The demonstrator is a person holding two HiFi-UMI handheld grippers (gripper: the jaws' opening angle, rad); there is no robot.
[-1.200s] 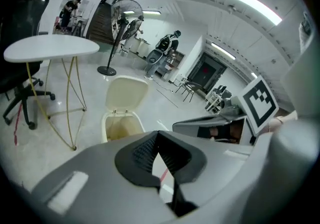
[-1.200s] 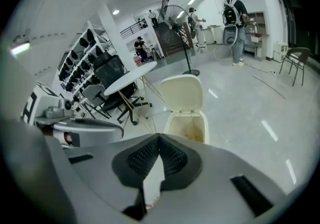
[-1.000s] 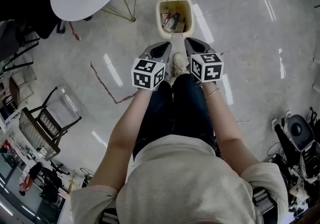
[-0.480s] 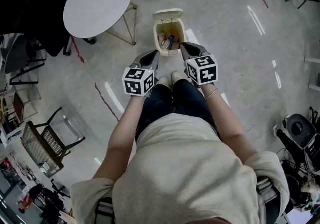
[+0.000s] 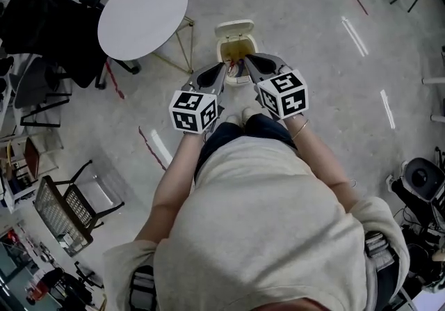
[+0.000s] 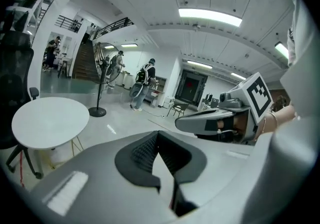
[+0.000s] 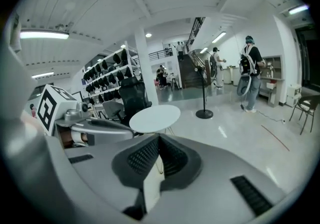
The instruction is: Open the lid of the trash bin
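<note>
The trash bin stands on the floor with its lid already up. The left gripper and right gripper hover above it, fingers together and empty, the job seemingly done.

The trash bin stands open on the floor. The left hand-held gripper and right hand-held gripper, jaws together, hang side by side over its near edge. A round white table stands close on the left, with a black chair beyond it. Wide open floor lies to the right.
</note>
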